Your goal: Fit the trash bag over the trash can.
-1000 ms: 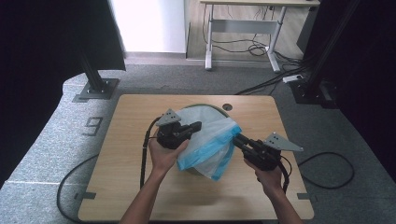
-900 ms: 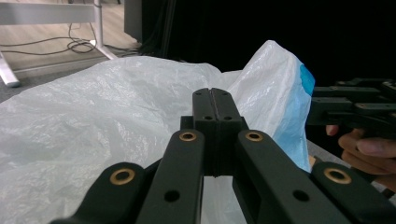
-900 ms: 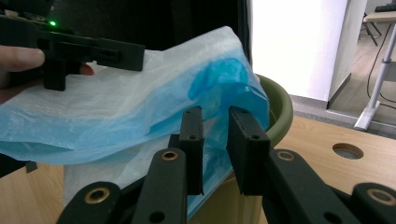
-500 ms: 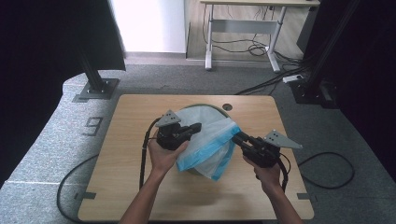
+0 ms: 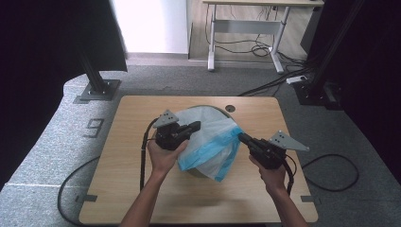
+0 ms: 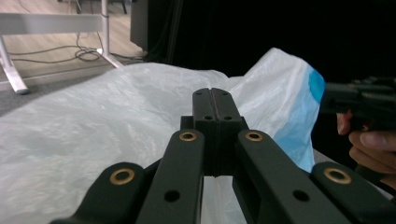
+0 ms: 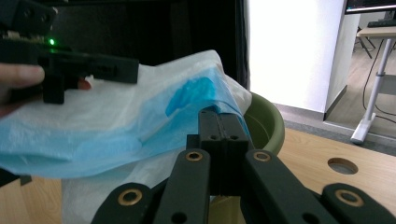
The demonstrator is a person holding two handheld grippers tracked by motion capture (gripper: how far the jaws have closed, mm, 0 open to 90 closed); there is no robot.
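both tongs — left tongs [image 5: 193, 126], right tongs [image 5: 242, 137] — clamp the plastic bag [image 5: 213, 142] (blue-edged) over the green bowl [image 7: 266, 123].

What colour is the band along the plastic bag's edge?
Light blue on the white translucent plastic bag; clearest in the right gripper view.

Wooden table [image 5: 142, 189], round hole [image 5: 230, 108] near its far edge. A white and blue plastic bag [image 5: 210, 142] lay draped over a green basin [image 5: 208, 108] at centre. Left gripper [image 5: 193, 127] lay over the bag's left side, jaws pointing right. Right gripper [image 5: 242, 137] met the bag's blue right edge. Cables trailed off both sides.
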